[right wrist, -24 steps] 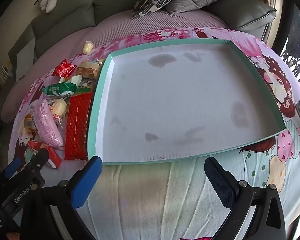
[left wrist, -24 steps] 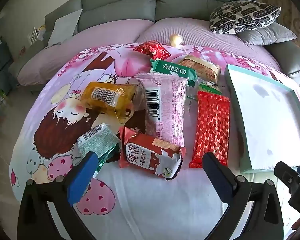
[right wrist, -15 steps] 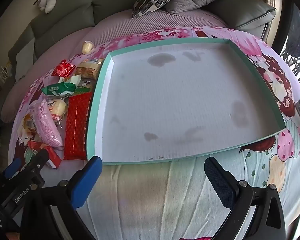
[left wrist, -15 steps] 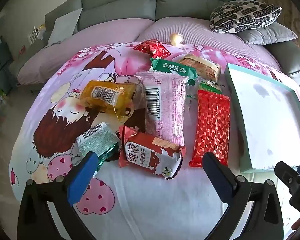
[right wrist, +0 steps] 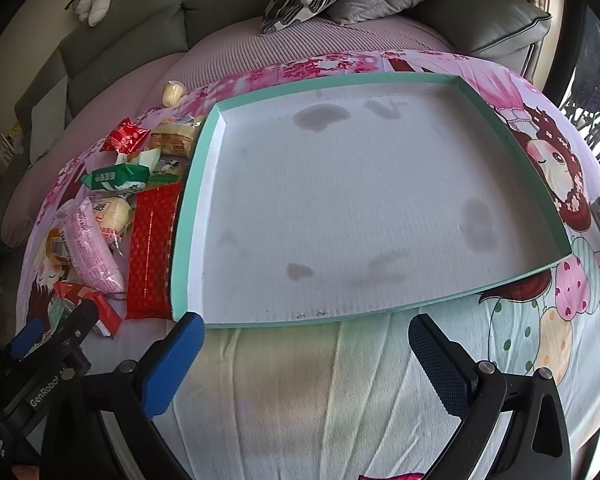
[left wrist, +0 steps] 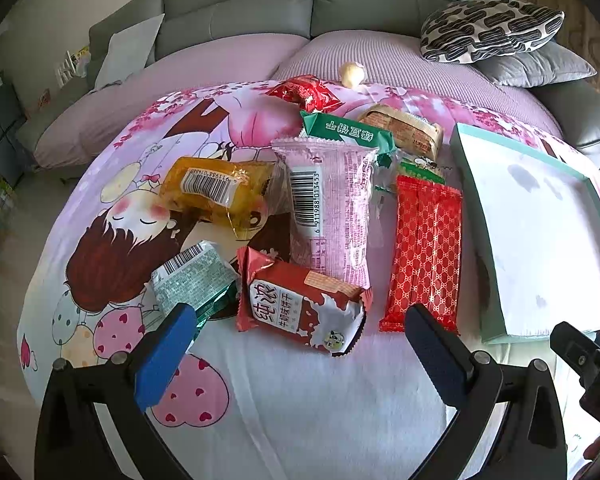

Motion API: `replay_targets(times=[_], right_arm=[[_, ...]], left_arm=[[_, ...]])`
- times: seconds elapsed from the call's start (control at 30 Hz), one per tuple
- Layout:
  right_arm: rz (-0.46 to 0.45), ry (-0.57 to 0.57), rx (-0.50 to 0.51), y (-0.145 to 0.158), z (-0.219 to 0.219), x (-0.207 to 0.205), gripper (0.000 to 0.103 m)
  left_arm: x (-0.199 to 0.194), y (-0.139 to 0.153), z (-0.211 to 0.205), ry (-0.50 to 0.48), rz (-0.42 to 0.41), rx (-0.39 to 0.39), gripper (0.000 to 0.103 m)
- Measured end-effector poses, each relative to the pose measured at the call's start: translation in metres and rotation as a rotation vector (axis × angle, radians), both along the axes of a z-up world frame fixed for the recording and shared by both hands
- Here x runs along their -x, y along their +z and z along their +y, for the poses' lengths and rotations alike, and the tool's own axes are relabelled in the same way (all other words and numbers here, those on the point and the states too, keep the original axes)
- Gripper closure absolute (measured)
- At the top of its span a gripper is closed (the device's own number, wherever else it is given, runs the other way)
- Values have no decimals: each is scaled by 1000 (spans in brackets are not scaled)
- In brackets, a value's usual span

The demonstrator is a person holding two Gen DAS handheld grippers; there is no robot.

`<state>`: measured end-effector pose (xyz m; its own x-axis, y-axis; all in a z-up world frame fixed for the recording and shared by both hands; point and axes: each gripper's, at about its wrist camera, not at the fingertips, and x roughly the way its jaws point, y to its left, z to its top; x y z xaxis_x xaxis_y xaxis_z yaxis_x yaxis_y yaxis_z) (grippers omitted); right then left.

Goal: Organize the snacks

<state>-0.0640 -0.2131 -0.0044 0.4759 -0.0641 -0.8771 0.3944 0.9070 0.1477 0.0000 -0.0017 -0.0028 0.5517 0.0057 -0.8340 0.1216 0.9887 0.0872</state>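
Observation:
Several wrapped snacks lie on a cartoon-print cloth: a dark red biscuit pack (left wrist: 300,306), a long pink pack (left wrist: 332,208), a red patterned bar (left wrist: 426,252), a yellow pack (left wrist: 216,194) and a grey-green pack (left wrist: 192,280). My left gripper (left wrist: 300,350) hovers open just before the dark red pack, nothing between its fingers. A shallow white tray with a teal rim (right wrist: 188,216) lies right of the snacks and holds nothing. My right gripper (right wrist: 304,360) stands open above the cloth at the tray's near edge.
A green pack (left wrist: 346,130), a brown pack (left wrist: 404,128), a small red pack (left wrist: 306,92) and a pale round sweet (left wrist: 352,74) lie farther back. A grey sofa (left wrist: 236,8) with cushions (left wrist: 488,28) curves behind the round table.

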Motion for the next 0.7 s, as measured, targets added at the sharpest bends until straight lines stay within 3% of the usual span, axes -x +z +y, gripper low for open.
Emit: replay_targets(times=[0.7], right_arm=[[2,1,2,-1,-1,0,0]], left_arm=[[0,0,0,-3,-2,1,0]])
